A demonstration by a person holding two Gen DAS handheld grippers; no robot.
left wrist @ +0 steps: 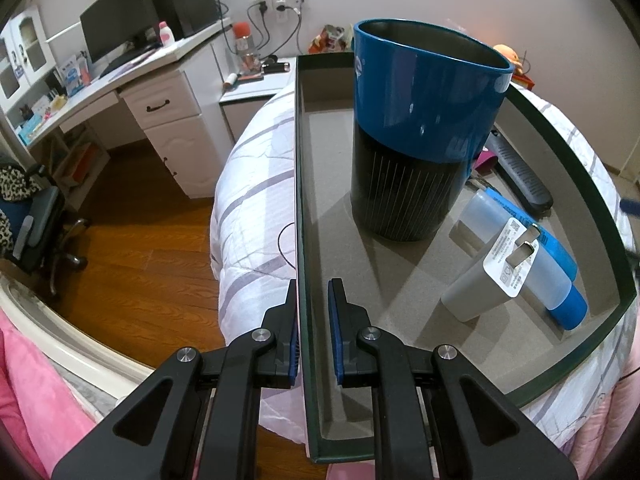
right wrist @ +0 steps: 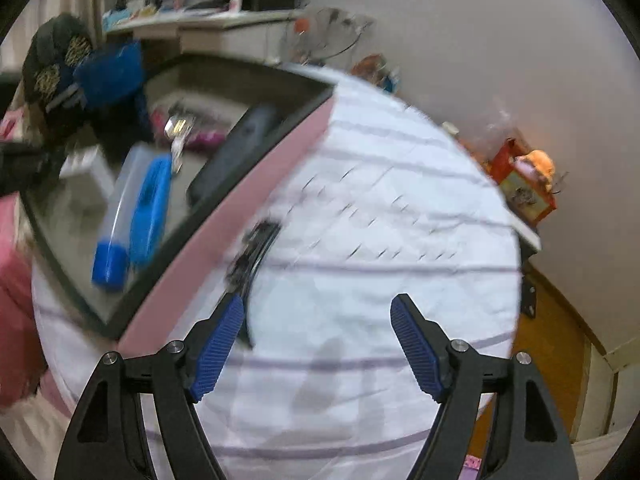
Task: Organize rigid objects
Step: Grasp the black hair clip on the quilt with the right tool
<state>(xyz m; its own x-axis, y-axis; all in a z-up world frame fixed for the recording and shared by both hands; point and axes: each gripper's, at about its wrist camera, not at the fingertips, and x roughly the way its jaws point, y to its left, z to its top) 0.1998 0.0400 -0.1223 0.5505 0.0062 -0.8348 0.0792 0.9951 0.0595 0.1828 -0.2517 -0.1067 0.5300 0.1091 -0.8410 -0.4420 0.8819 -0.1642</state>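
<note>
Nearest to me, at the bottom of the left view, my left claw (left wrist: 312, 312) is clamped on the near wall of the tray (left wrist: 580, 184), one pad outside and one inside the rim. That grip looks thin to me: the wall is narrow and smooth, and if I tilt or tug, the tray could slip out or twist on the soft bed (left wrist: 256, 168) beneath it.

Further in, at the centre of that frame, the tall blue and black cup (left wrist: 416, 132) stands upright on the tray floor. I judge it the most likely thing to topple, since any jolt to the tray could knock it onto the white charger (left wrist: 480, 284) and the clear bottle with a blue cap (left wrist: 556, 276) lying at the lower right. A dark flat comb (left wrist: 520, 172) lies behind them, near the right rim.

In the right view, my right claw (right wrist: 316, 340) hangs with its jaws spread wide and nothing between them, over the striped bedcover. Just above its left finger, at the centre of the frame, a small dark item (right wrist: 252, 252) lies on the bedcover right beside the tray's pink outer wall; blur keeps me from naming it. Coming down there, I risk catching bedcover along with it, or nudging the tray wall while my other claw holds it.
</note>
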